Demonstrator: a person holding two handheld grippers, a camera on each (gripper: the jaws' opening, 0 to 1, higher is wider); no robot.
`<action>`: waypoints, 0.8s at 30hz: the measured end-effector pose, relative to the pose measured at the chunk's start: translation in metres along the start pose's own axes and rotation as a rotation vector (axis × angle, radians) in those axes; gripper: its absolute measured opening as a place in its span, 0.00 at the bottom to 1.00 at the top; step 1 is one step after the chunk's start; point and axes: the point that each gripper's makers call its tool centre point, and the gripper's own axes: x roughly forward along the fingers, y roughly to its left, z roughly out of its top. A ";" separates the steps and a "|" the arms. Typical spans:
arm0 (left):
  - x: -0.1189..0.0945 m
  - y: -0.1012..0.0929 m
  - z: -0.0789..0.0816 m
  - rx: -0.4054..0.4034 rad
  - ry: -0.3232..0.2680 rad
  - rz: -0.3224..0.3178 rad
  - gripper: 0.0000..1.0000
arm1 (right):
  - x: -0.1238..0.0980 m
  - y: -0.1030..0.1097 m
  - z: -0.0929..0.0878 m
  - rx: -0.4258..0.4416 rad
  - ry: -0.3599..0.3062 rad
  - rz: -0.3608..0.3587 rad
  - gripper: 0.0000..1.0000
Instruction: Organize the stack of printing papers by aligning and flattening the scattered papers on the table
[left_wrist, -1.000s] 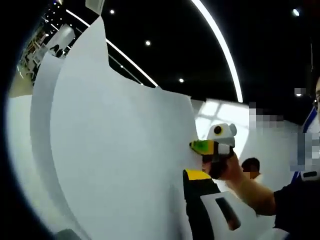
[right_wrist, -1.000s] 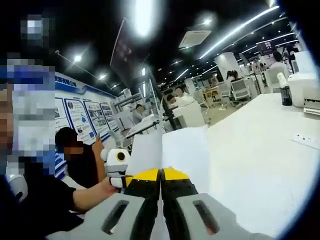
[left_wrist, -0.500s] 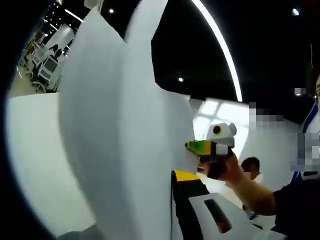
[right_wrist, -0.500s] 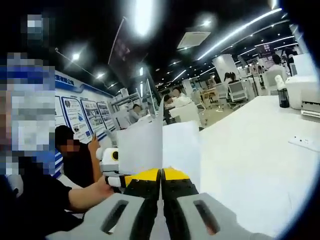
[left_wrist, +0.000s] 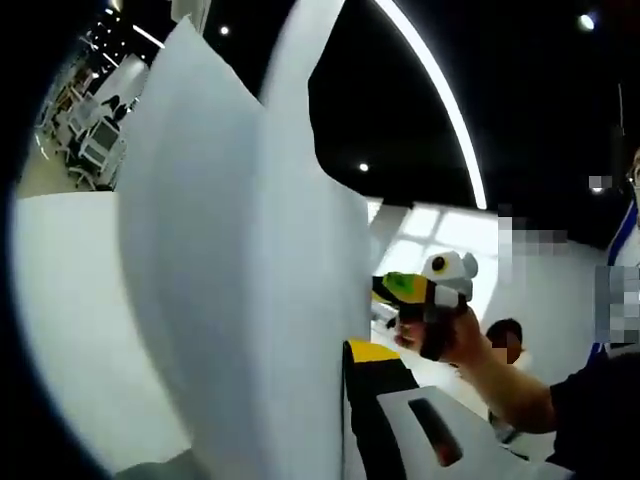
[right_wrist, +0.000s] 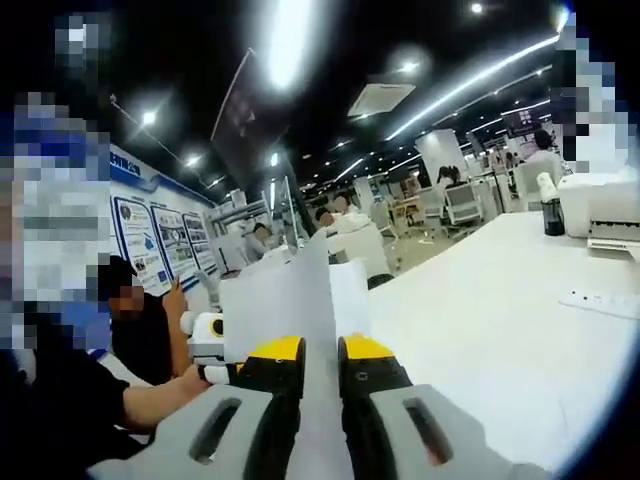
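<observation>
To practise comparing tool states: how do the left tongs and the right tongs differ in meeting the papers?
The right tongs show both jaws, parted, with the papers running between them; the left tongs show one jaw, the other hidden behind the papers. The right tongs see the papers nearly edge-on; the left tongs face their broad side. Both have black, yellow-tipped jaws.

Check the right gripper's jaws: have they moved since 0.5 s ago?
Yes. The right gripper has its jaws parted, with the paper stack edge showing in the gap; earlier they were pressed together on it.
</observation>
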 end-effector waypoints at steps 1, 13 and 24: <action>0.000 0.000 0.000 0.001 -0.002 0.000 0.06 | 0.000 0.000 0.000 -0.002 -0.001 -0.002 0.11; -0.005 0.001 0.003 0.008 -0.023 0.011 0.06 | -0.001 -0.002 0.007 0.002 -0.046 -0.021 0.22; -0.005 0.002 0.002 0.006 -0.023 0.014 0.06 | -0.007 -0.005 0.007 0.014 -0.066 -0.041 0.32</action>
